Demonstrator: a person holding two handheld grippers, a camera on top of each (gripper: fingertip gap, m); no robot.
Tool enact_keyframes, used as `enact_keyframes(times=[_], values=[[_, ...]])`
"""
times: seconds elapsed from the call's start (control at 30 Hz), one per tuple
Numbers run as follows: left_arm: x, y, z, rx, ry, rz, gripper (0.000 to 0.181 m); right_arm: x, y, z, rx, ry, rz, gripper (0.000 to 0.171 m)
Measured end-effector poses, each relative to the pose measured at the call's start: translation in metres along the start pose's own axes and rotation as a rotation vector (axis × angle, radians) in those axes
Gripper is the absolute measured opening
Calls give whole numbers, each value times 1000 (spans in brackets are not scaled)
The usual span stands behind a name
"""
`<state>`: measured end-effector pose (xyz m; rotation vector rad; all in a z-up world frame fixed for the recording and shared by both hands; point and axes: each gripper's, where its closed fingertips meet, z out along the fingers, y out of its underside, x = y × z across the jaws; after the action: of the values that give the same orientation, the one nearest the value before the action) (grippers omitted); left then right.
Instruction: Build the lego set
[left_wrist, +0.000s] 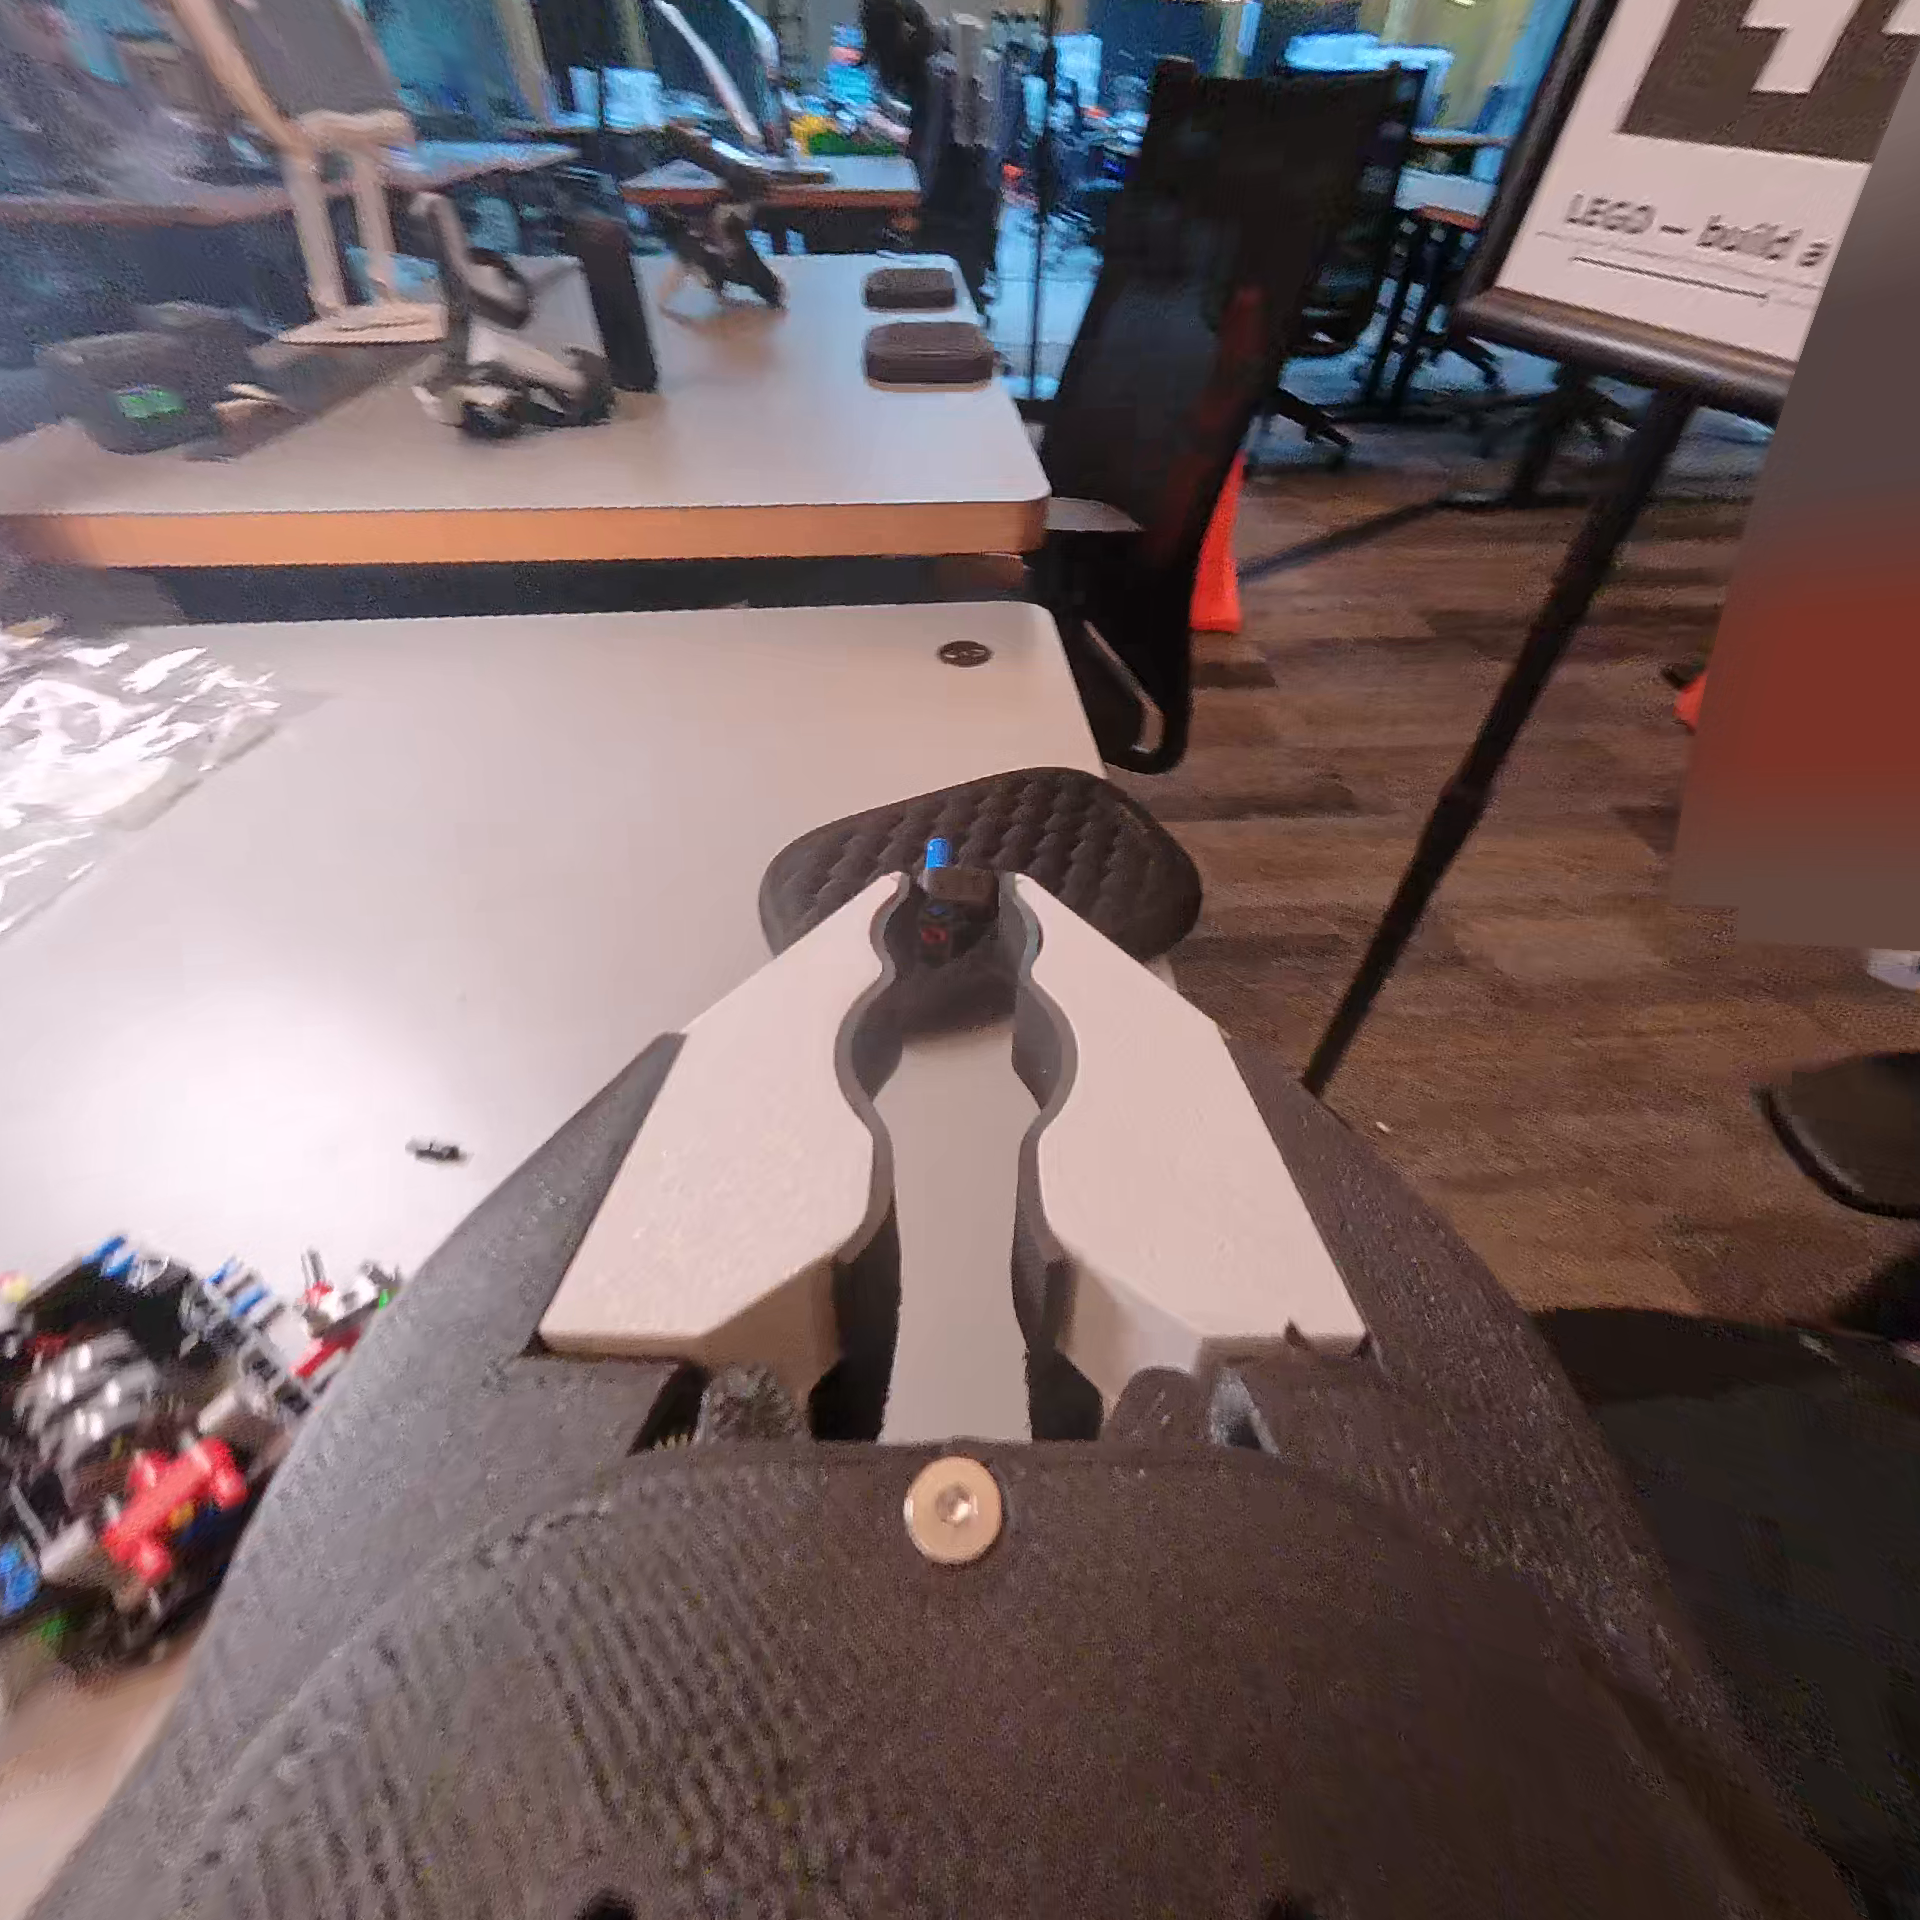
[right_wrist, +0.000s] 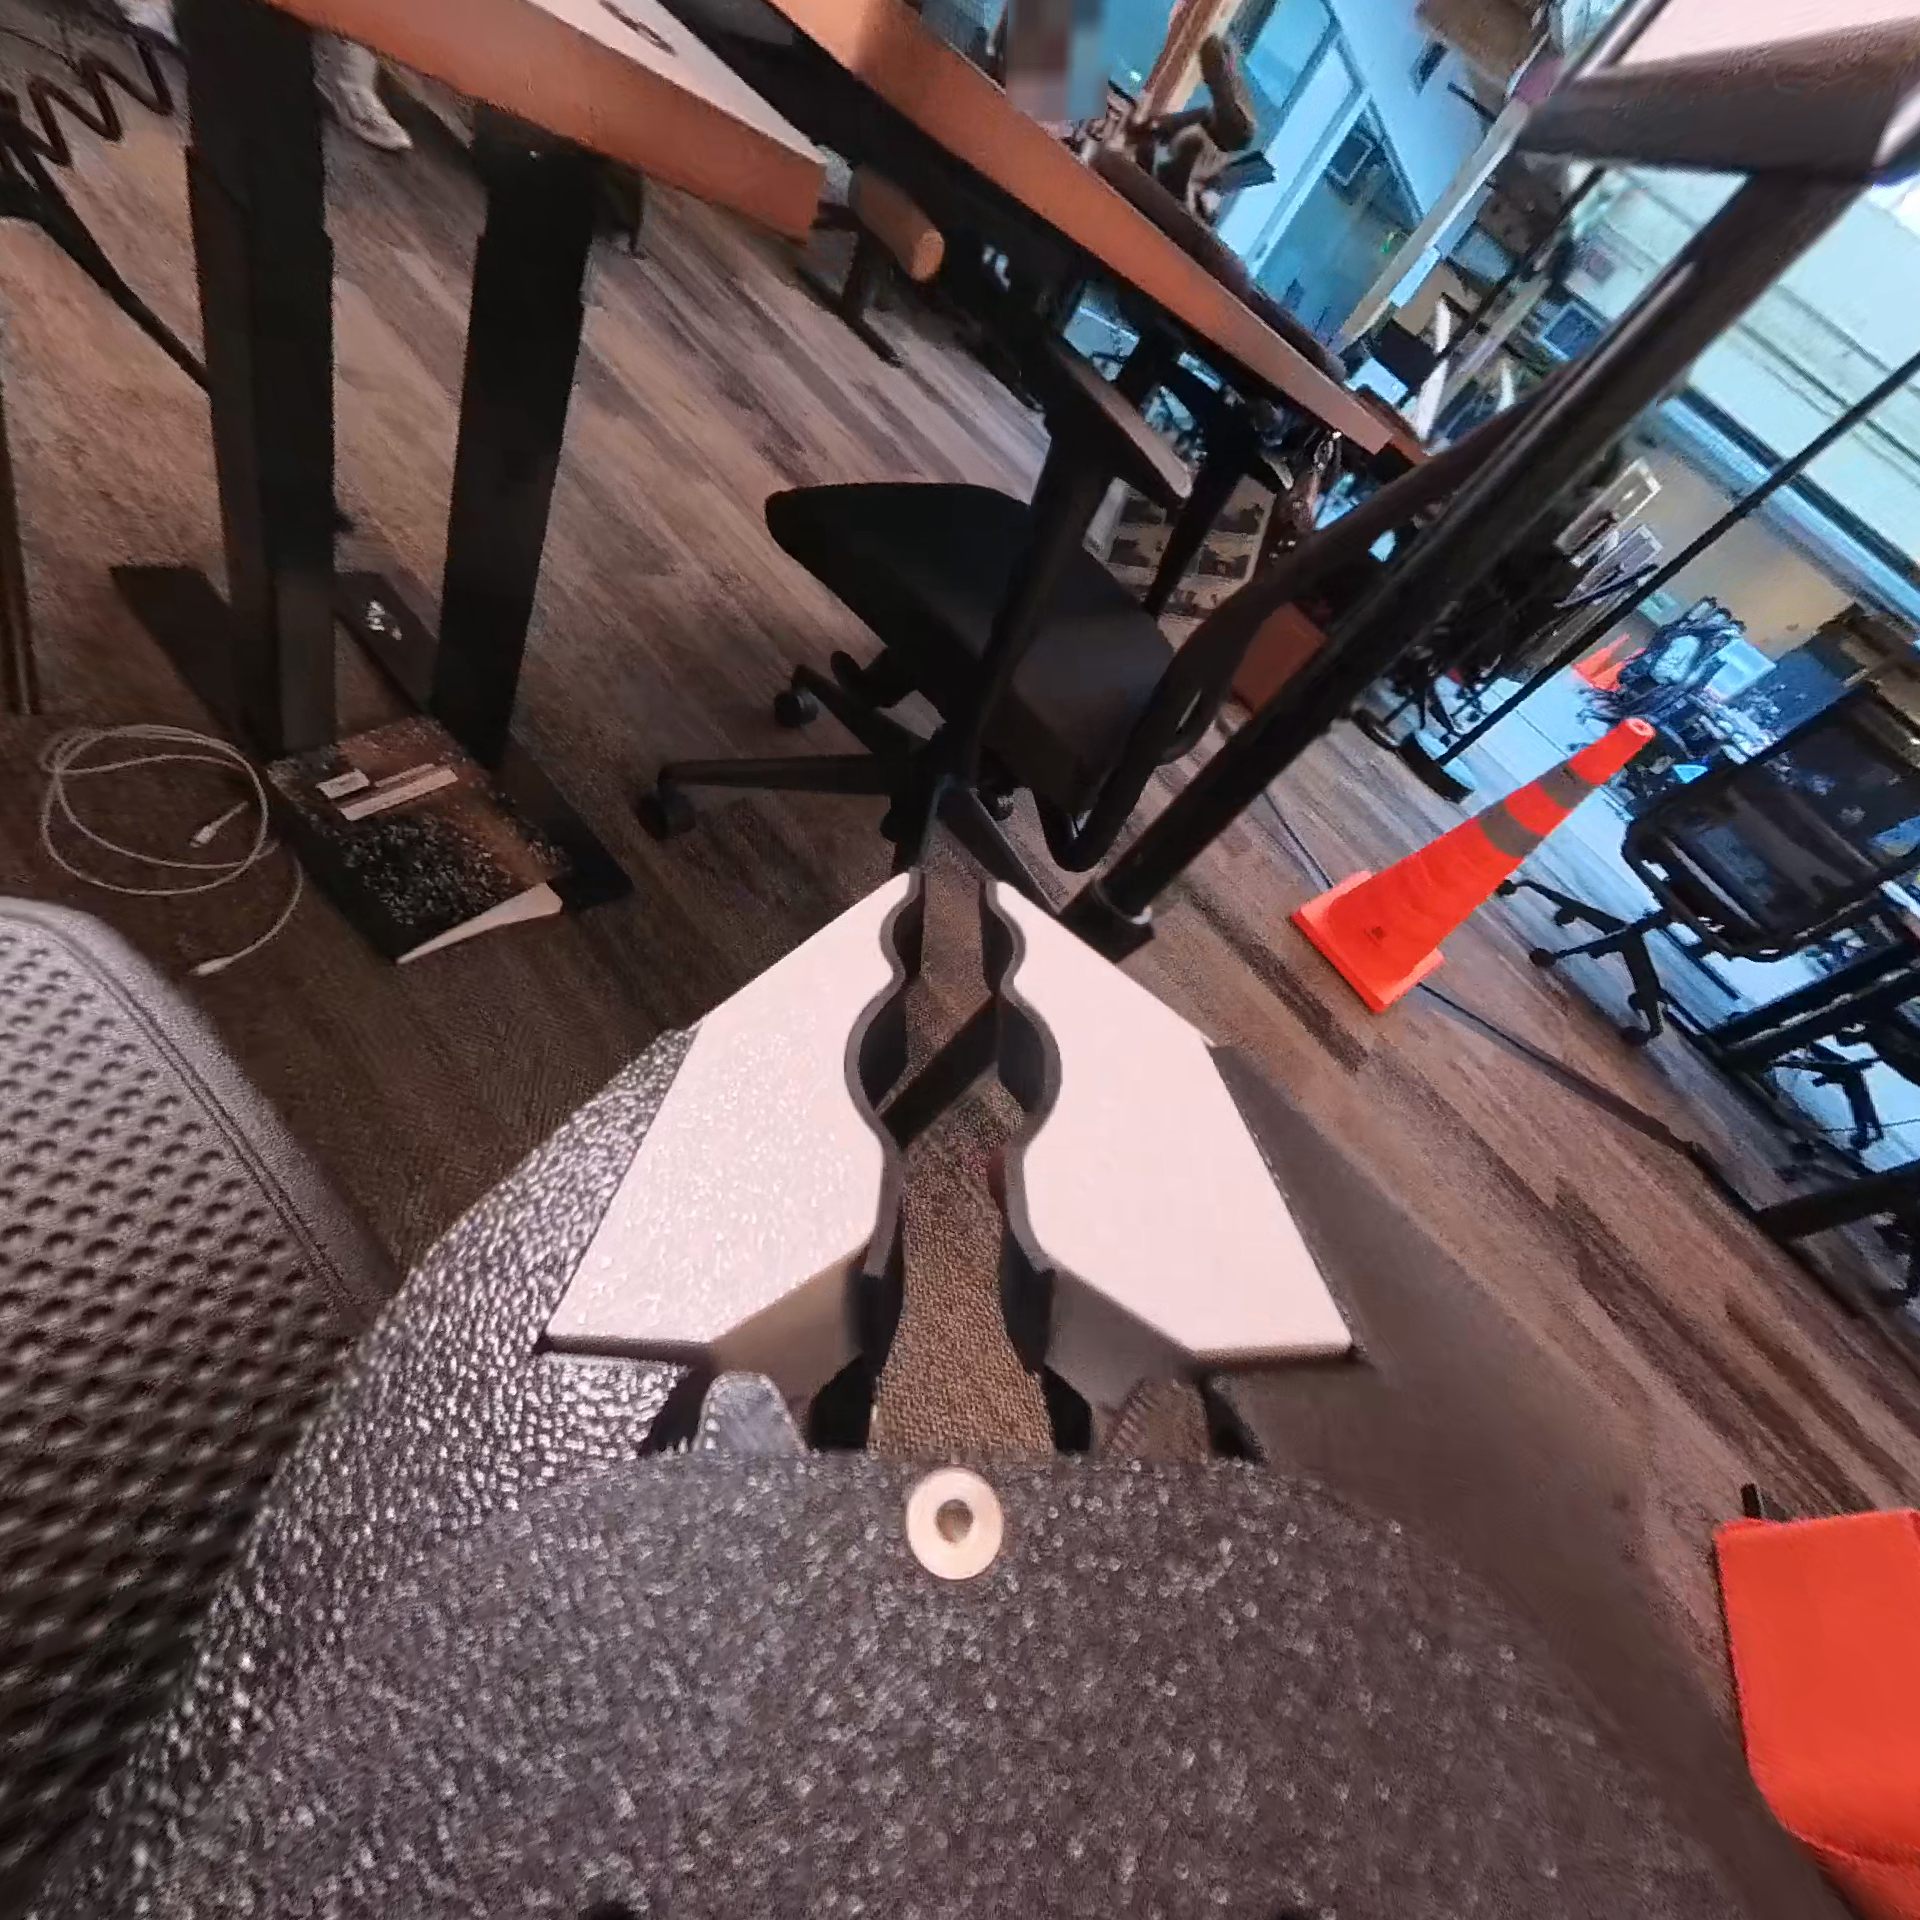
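My left gripper (left_wrist: 954, 891) is shut on a small black lego piece (left_wrist: 948, 920) with a blue pin on top, held at the fingertips over the table's right edge. A partly built black, red and white lego model (left_wrist: 135, 1455) lies on the grey table (left_wrist: 520, 883) at the lower left. A tiny black piece (left_wrist: 436, 1148) lies loose on the table. My right gripper (right_wrist: 953, 896) is off the table and points down at the floor. Its jaws stand a narrow gap apart with nothing between them.
Clear plastic bags (left_wrist: 94, 727) lie at the table's left. A black mesh chair part (left_wrist: 1091, 842) sits just past the left fingertips. A sign on a stand (left_wrist: 1714, 156) is at right. On the floor are an orange cone (right_wrist: 1455, 862), an office chair (right_wrist: 987, 592), a notebook (right_wrist: 416, 842) and a white cable (right_wrist: 156, 810). Across from one pair of fingers to the other is roughly 50 cm.
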<state>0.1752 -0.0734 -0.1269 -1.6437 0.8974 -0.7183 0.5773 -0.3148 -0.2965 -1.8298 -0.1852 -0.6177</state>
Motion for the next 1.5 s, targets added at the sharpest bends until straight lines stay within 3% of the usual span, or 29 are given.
enact_keyframes(times=[0.2,0.5,0.73,0.97,1.27,1.4,1.5], values=[[15,28,-19,-4,-198,-7,13,31,22,-12,17,-51,12,16],[63,53,-38,31,-382,-38,13,92,98,-42,-102,-66,-42,17],[115,42,-59,113,-472,-34,13,153,163,-74,-191,-94,-107,17],[227,30,-106,259,-570,-11,12,242,228,-116,-209,-93,-167,13],[401,74,-175,319,-696,-58,14,329,270,-149,-117,-97,-264,11],[459,103,-186,268,-730,-79,13,317,246,-153,66,-239,-296,13],[483,118,-190,231,-747,-80,14,275,221,-143,135,-454,-250,31]])
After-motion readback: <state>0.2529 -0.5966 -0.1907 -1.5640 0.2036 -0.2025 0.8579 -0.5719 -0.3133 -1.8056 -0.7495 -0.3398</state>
